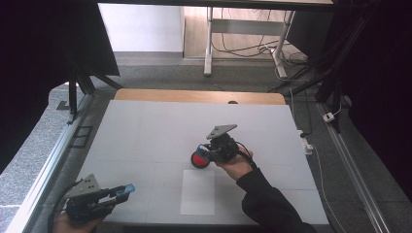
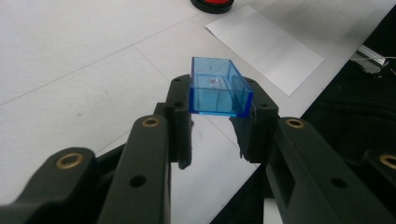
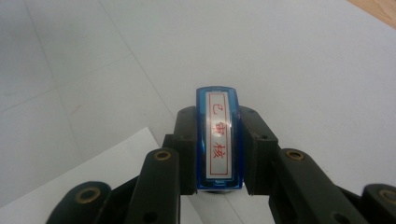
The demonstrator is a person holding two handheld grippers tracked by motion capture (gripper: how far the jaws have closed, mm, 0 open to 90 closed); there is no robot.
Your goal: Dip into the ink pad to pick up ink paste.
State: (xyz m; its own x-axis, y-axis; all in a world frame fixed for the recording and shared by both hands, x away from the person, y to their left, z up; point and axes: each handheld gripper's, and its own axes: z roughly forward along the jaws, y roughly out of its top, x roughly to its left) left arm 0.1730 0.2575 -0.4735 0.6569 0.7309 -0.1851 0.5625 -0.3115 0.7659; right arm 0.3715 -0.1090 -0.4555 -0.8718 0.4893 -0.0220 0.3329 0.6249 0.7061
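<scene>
Right gripper [image 3: 218, 154] pinches a blue stamp [image 3: 218, 140] over the red ink pad [image 1: 199, 159], evidently inking. Left gripper [image 2: 217, 126] clamps its blue cap [image 2: 218, 91] aside, above the desk's [image 1: 145, 136] near-left corner.

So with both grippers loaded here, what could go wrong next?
1. The left gripper pinches the clear blue cap only at its near end, so most of it overhangs; it might slip or tip out.
2. The right gripper holds the blue stamp above the red ink pad; an off-centre press may ink unevenly or shift the pad.
3. The white paper sheet lies loose and could shift under stamping.
</scene>
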